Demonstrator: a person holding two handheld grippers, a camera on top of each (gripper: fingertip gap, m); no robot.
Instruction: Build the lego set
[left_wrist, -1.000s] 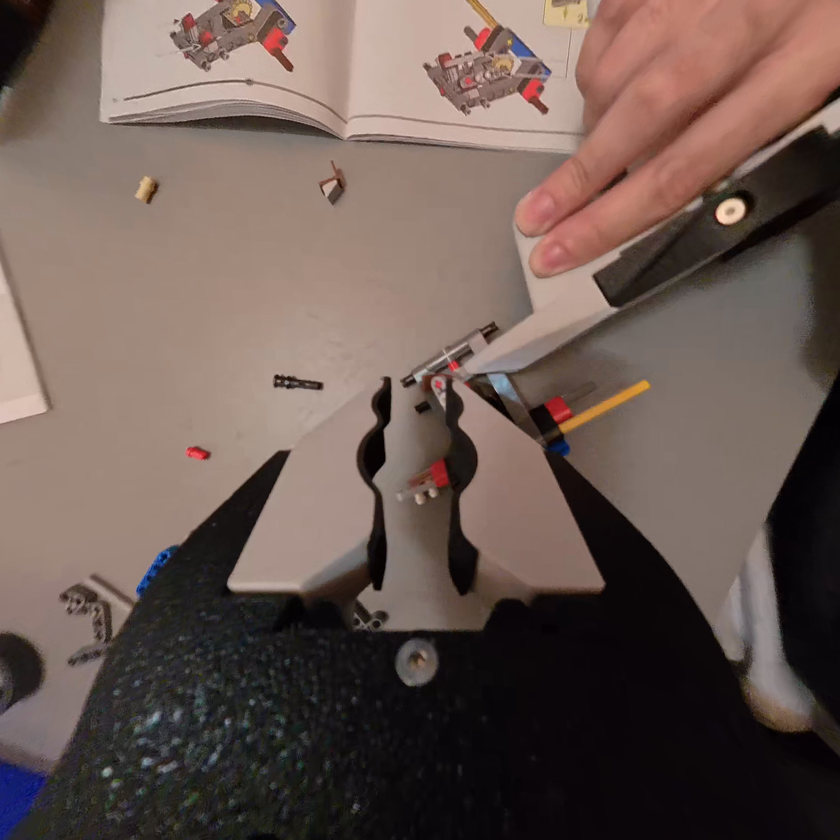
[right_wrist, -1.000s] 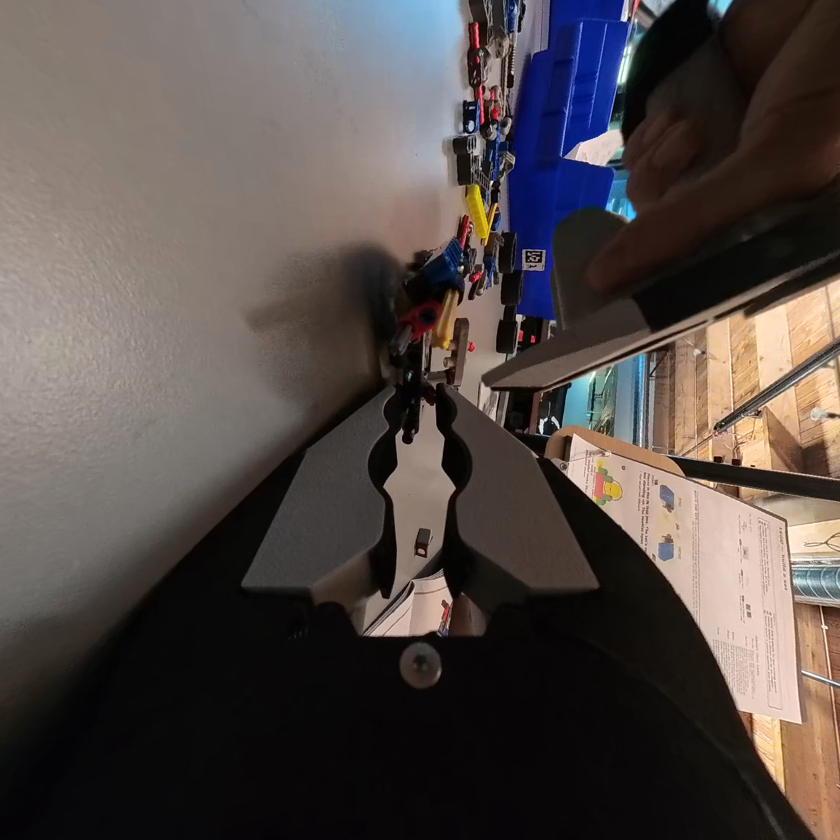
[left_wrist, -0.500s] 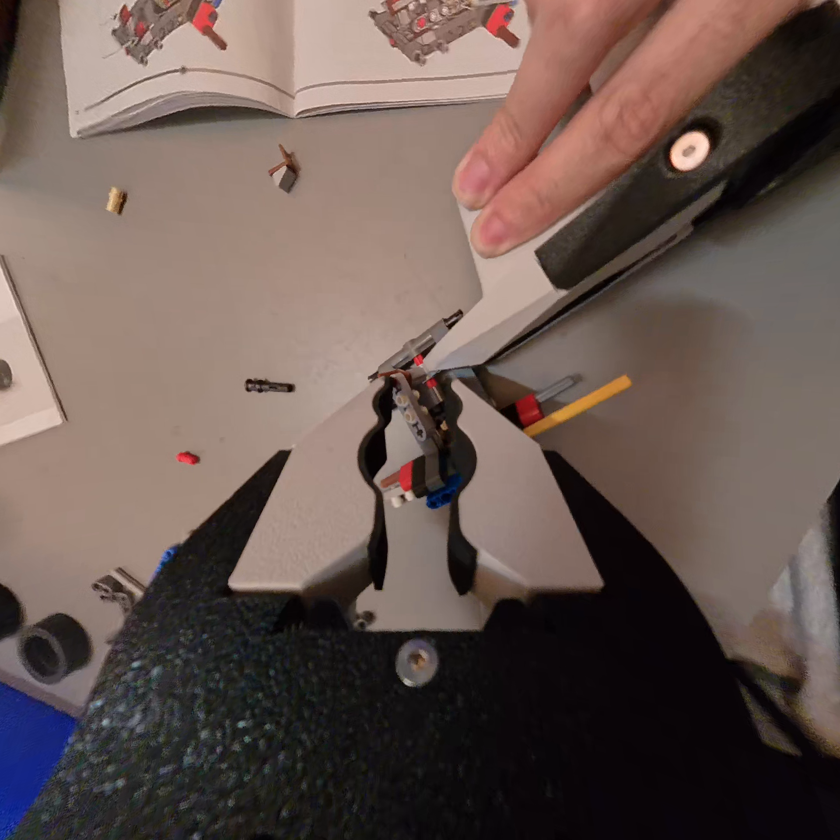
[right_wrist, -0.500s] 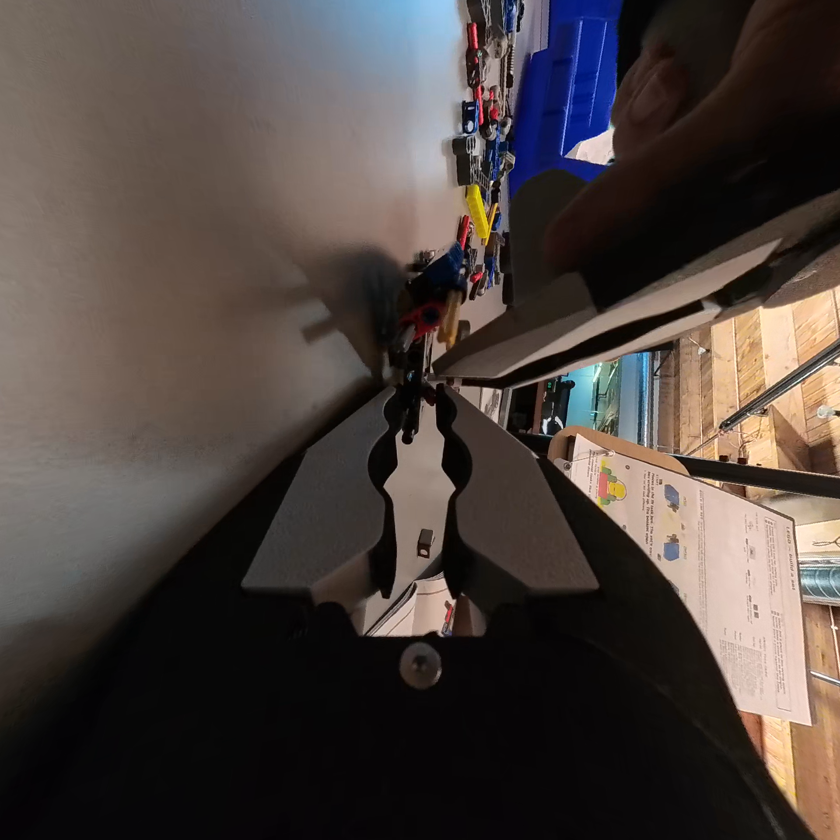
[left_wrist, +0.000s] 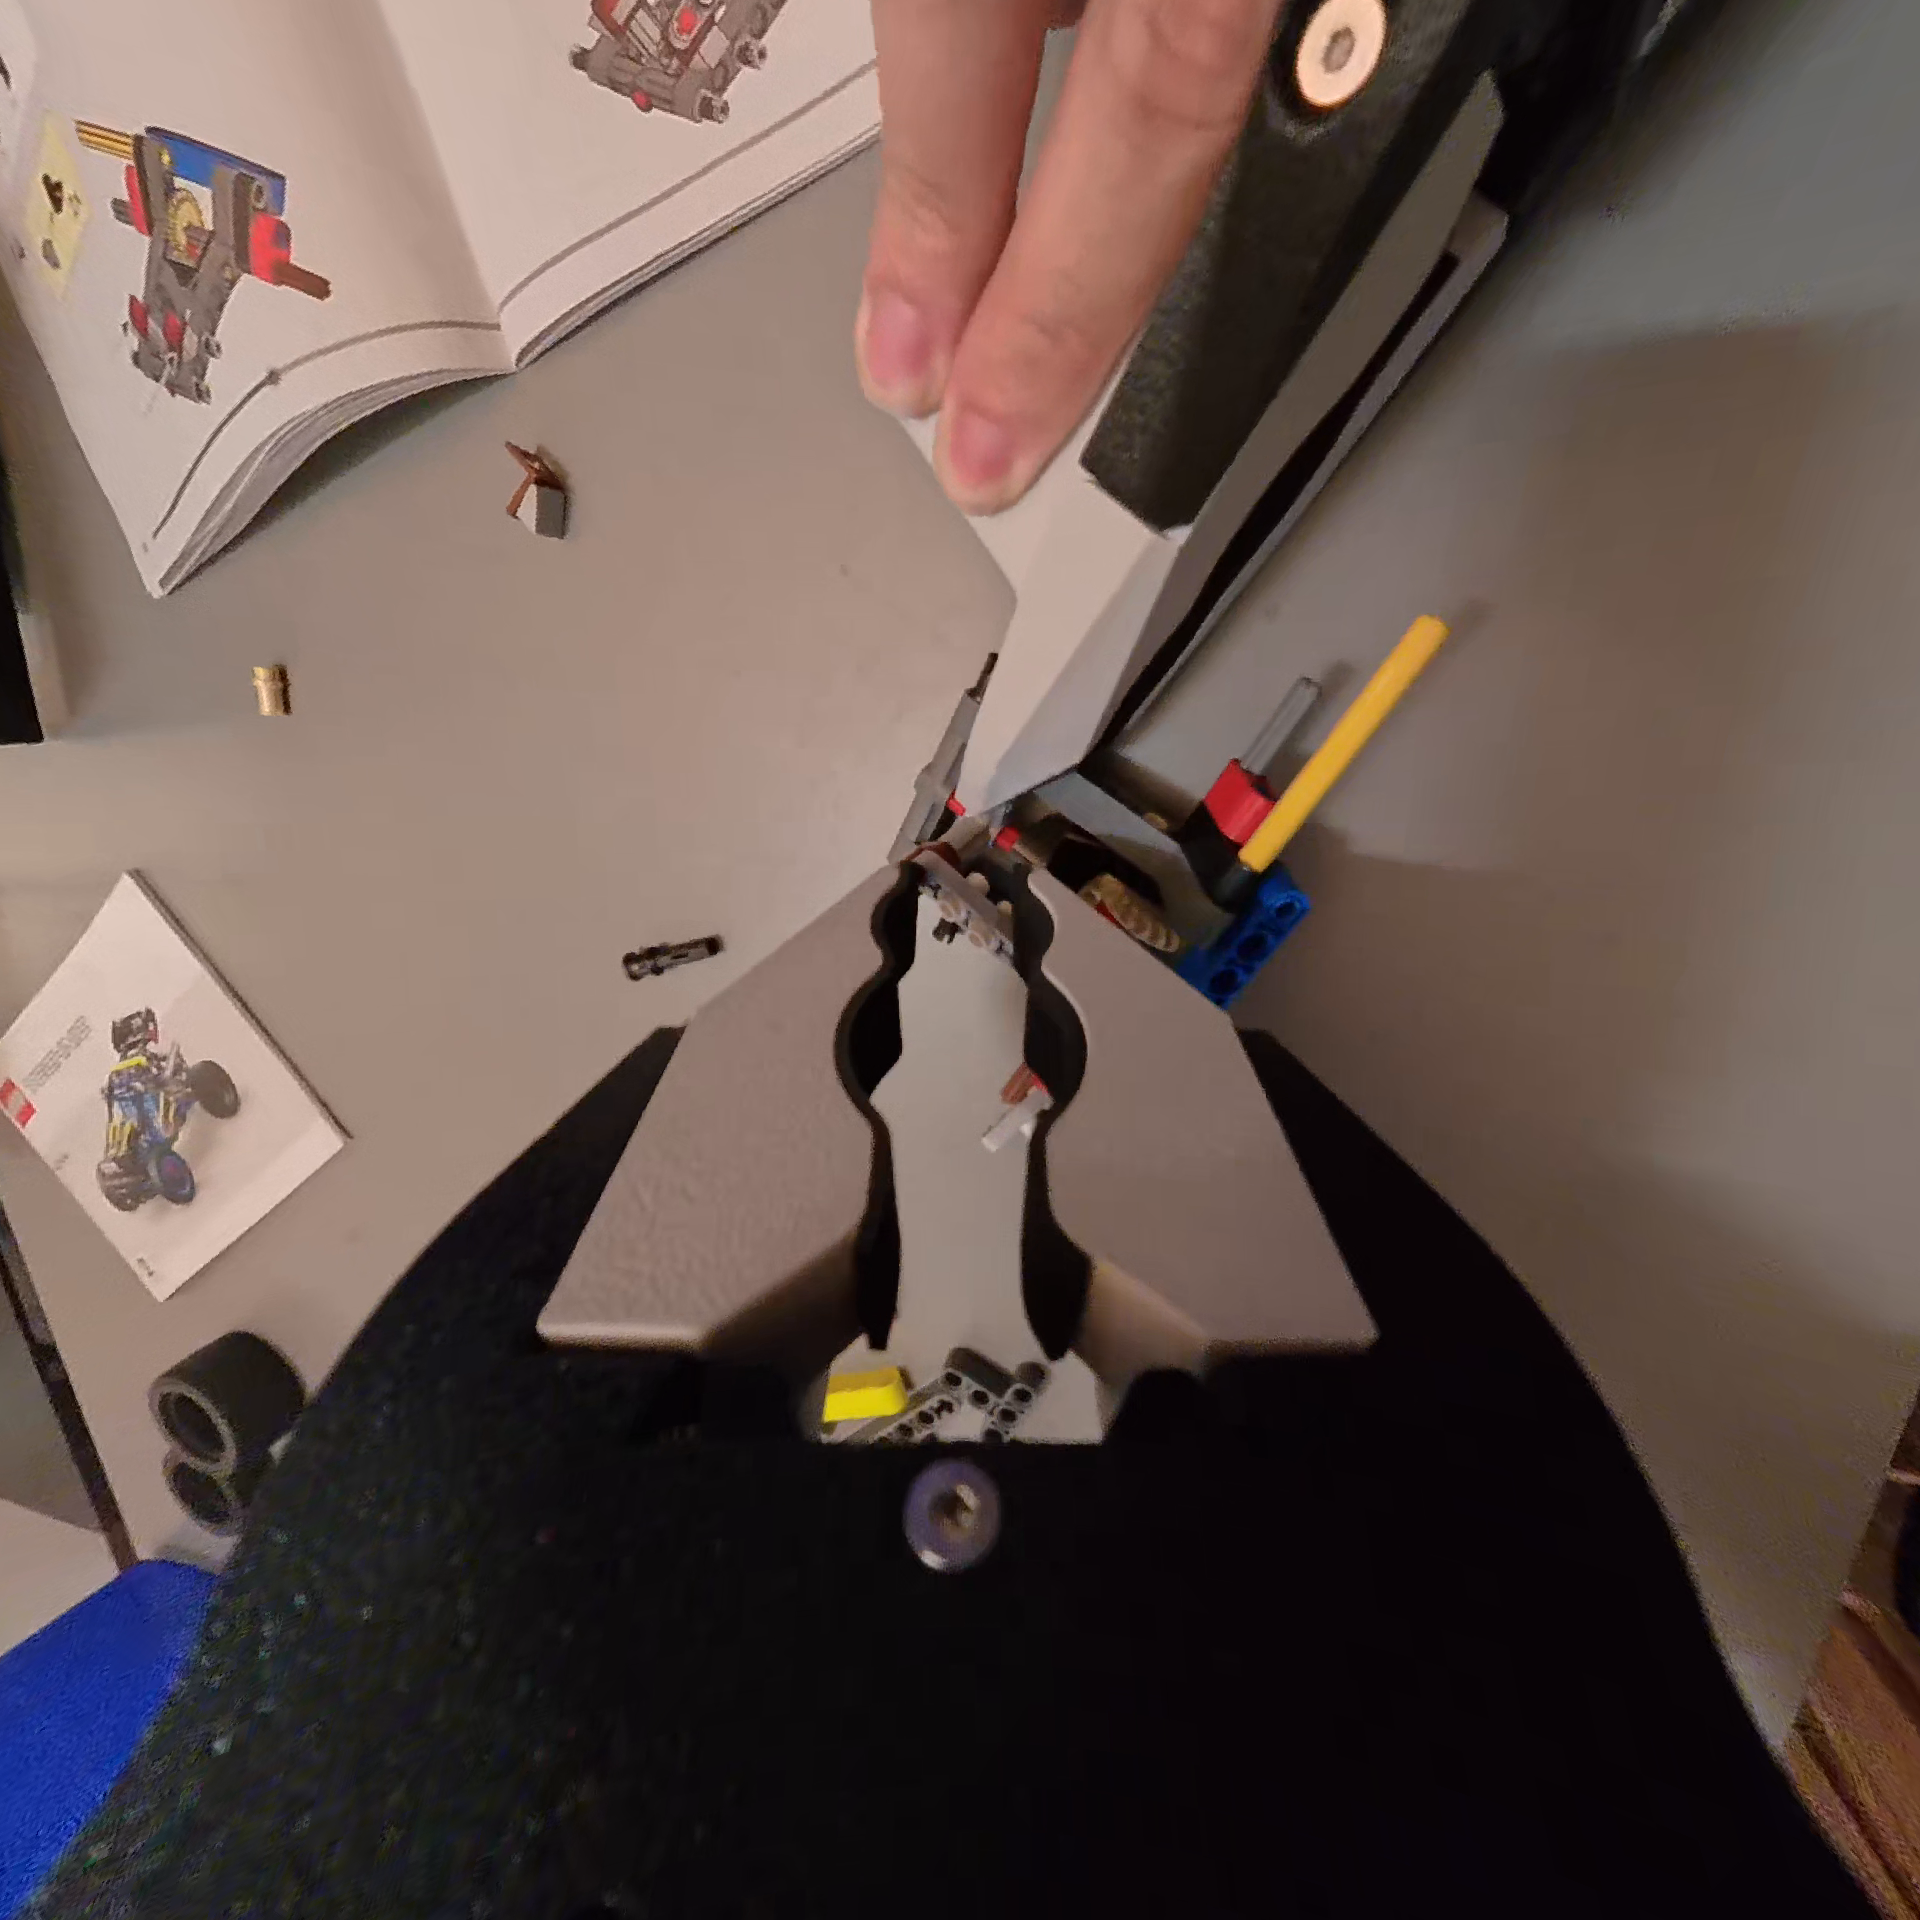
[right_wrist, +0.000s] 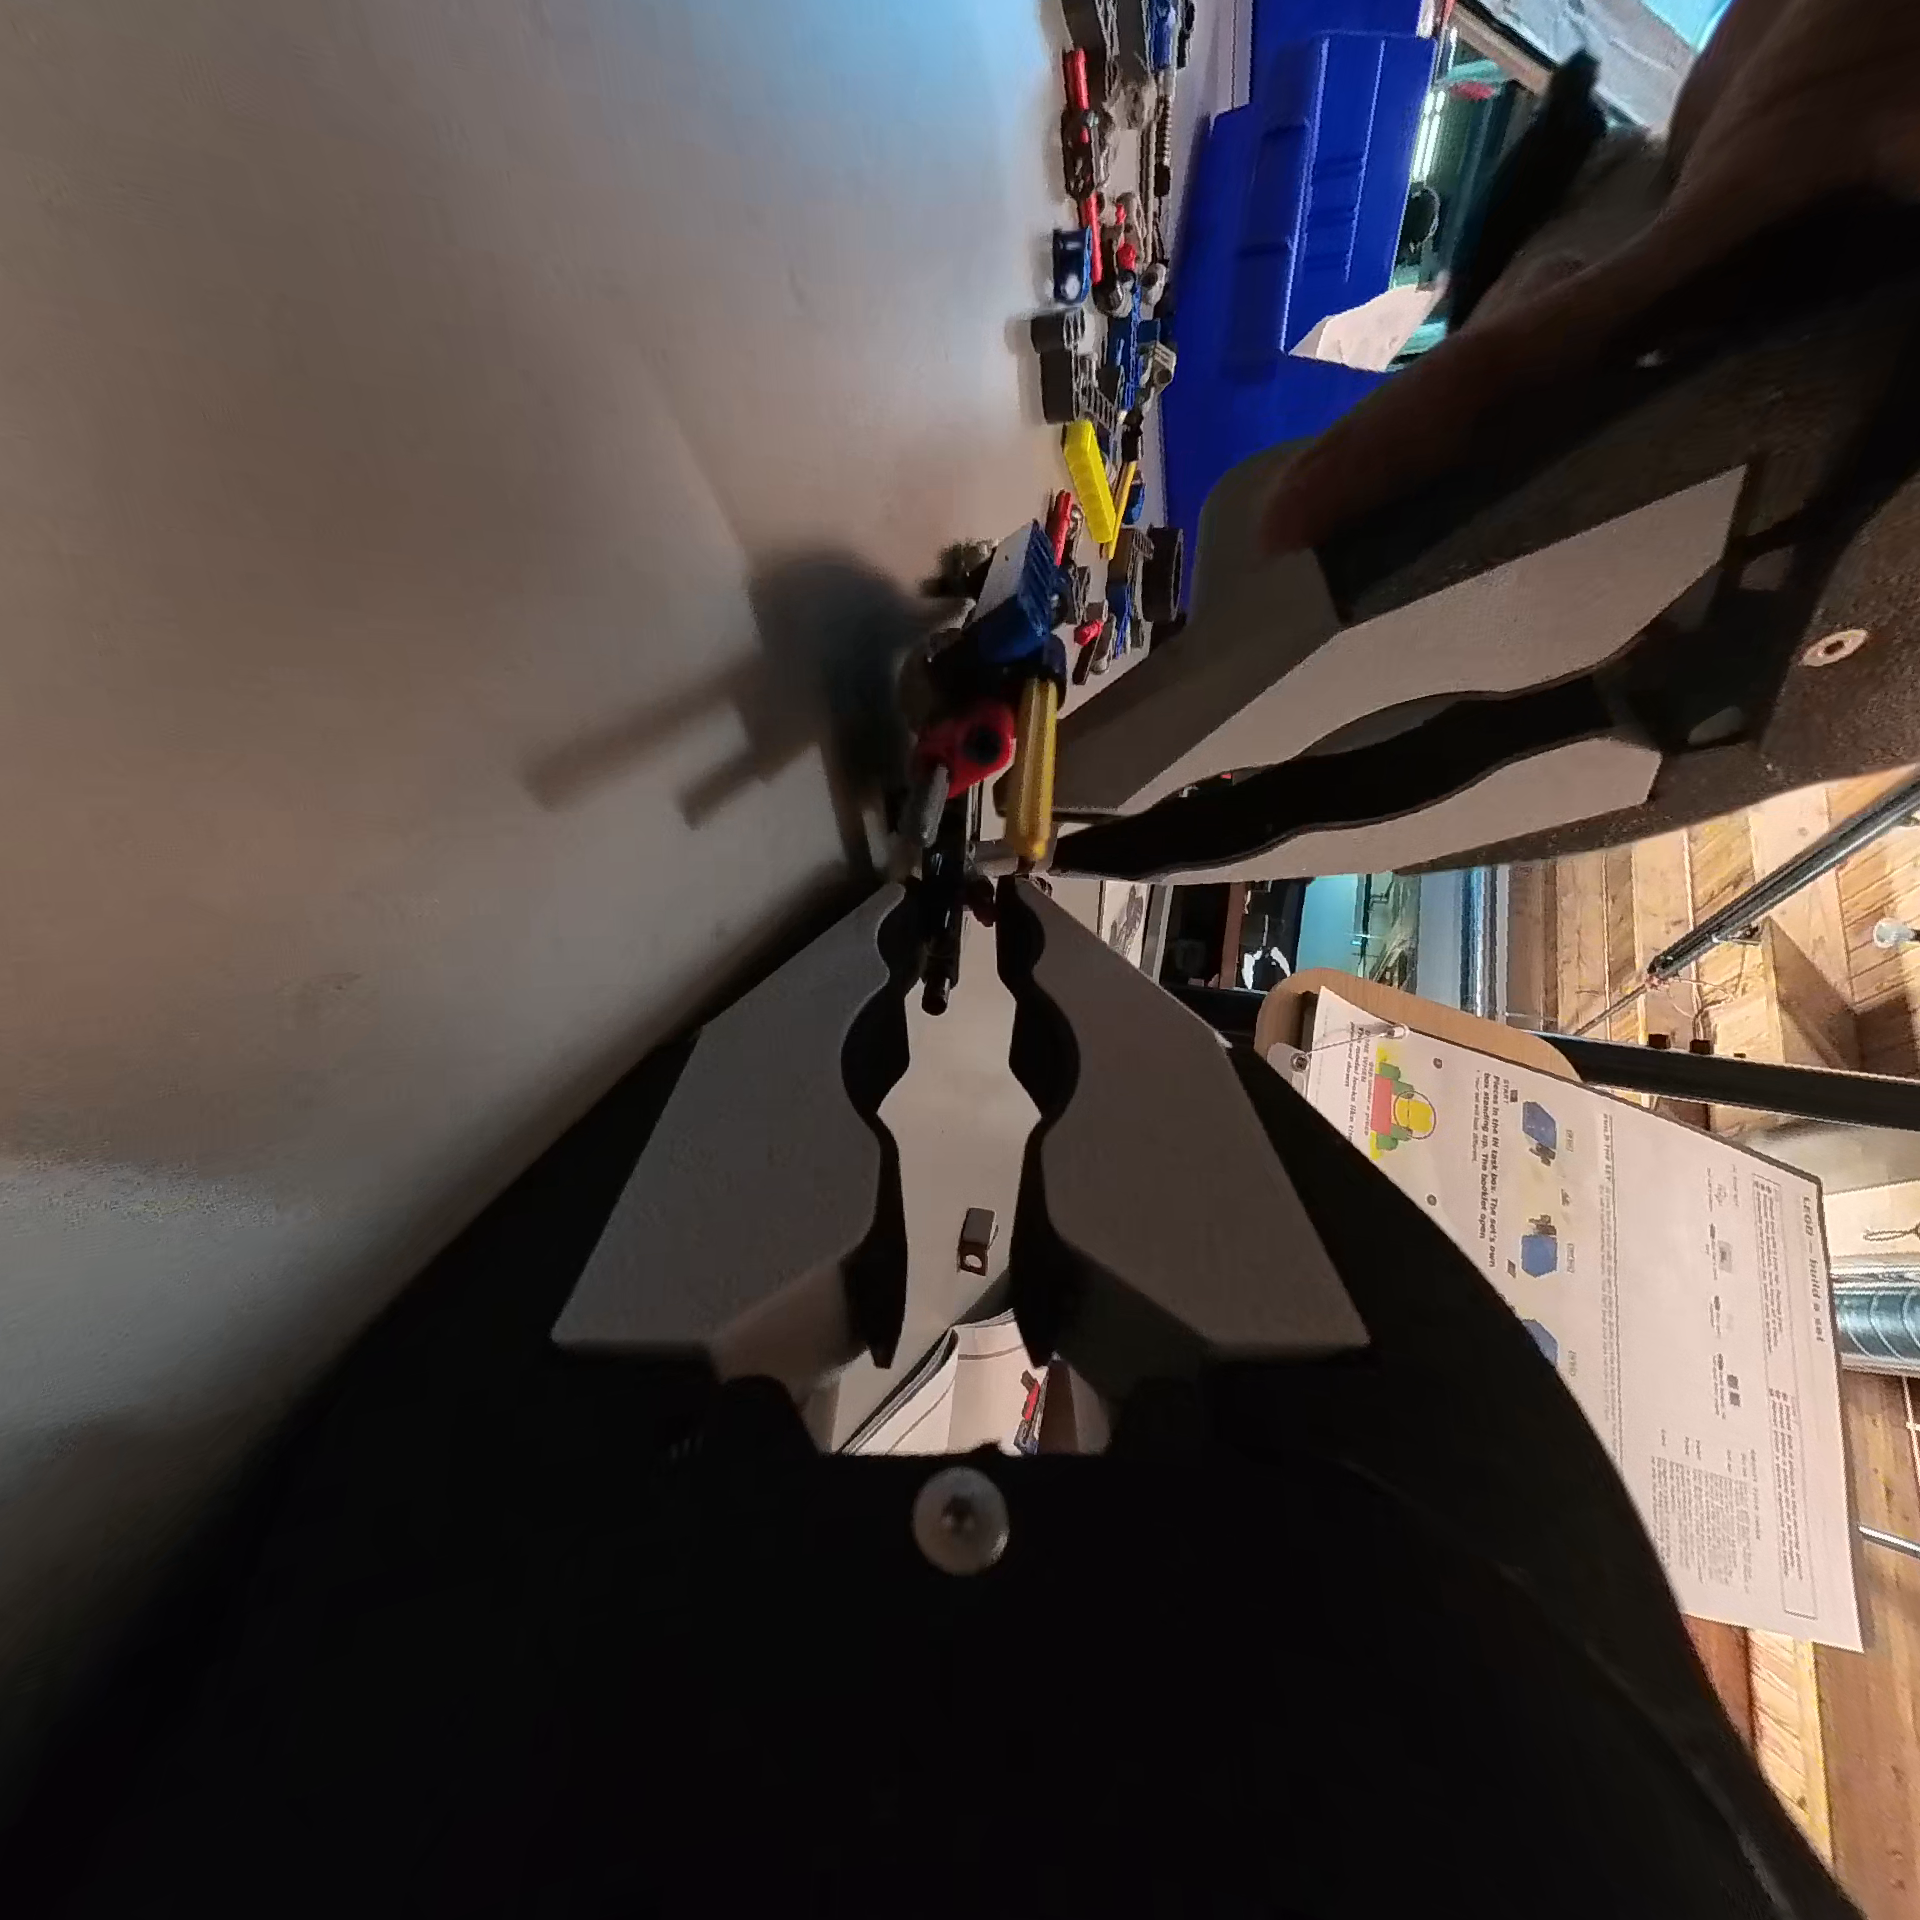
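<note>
At both gripper tips, lego assembly (left_wrist: 1184, 883), clamped between them

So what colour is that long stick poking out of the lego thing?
Yellow: the long stick shows best in the left wrist view.

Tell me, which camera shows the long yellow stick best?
The left wrist view. There the yellow stick shows along its whole length, slanting up from the blue brick. The right wrist view sees it nearly end-on, short and partly hidden behind the other gripper.
</note>
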